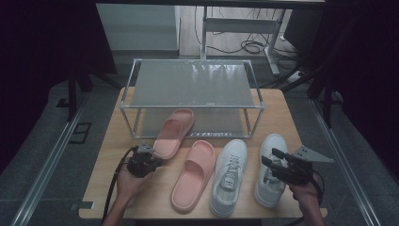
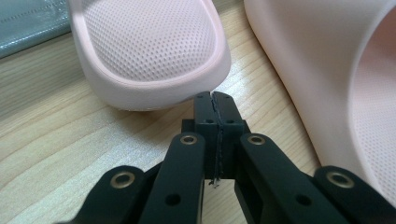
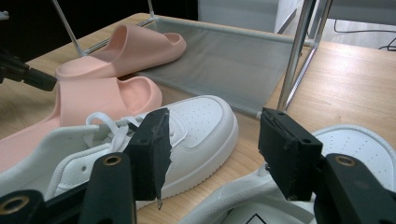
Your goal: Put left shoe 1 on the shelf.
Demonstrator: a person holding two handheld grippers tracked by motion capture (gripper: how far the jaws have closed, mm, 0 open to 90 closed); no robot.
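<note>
Fingers of the left gripper pressed together, empty, just beside the pink slipper.

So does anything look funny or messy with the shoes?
One pink foam slipper lies crooked, its toe on the grey bottom shelf of the metal shoe rack and its heel sticking out onto the wooden table. The other pink slipper and both white sneakers lie on the table.
</note>
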